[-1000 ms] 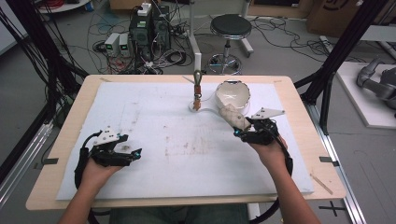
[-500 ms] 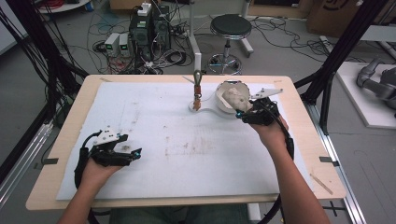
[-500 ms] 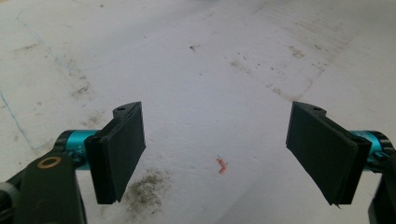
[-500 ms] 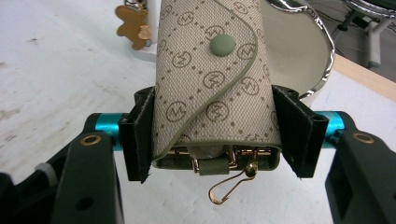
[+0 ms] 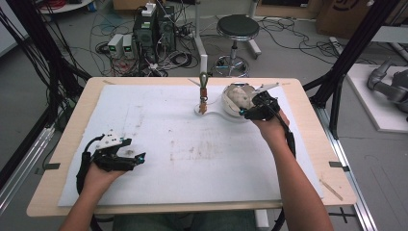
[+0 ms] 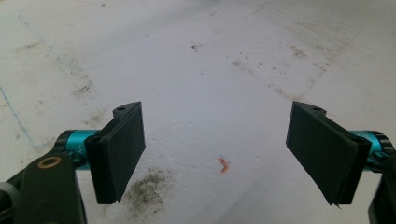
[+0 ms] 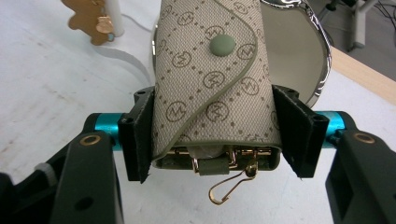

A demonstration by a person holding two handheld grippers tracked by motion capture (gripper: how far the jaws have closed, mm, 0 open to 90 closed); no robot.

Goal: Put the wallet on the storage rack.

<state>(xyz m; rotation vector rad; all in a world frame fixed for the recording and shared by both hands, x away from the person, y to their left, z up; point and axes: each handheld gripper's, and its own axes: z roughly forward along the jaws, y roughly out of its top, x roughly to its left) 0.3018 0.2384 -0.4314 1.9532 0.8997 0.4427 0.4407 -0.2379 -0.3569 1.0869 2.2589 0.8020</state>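
My right gripper (image 7: pixel 212 135) was clamped on a beige patterned key case (image 7: pixel 212 84), both jaws pressed to its sides, its snap button (image 7: pixel 222 45) facing me. From the case's open bottom end a gold clip (image 7: pixel 231 184) dangled. What lay deeper inside I could not make out. Behind the case sat a round shiny bowl (image 7: pixel 299 60), most of it hidden; from above, my right gripper (image 5: pixel 260 107) covered part of that bowl (image 5: pixel 233 98), and I could not tell whether the case touched it. Just beside it stood a small white stand (image 5: pixel 204 103) with something brown hanging on it, too small to identify; in my right gripper view it was cut off at the top edge.

My left gripper (image 6: pixel 215 154) rested low with its jaws wide apart, nothing between them, over a stained white sheet (image 6: pixel 210 70). From above, my left gripper (image 5: pixel 115 156) sat near the sheet's near left corner, well apart from the right.

The sheet (image 5: pixel 183 144) covered a wooden table (image 5: pixel 312 110). Beyond were a stool (image 5: pixel 235 29), tangled cables and electronic boxes (image 5: pixel 151 29) on a grey floor.
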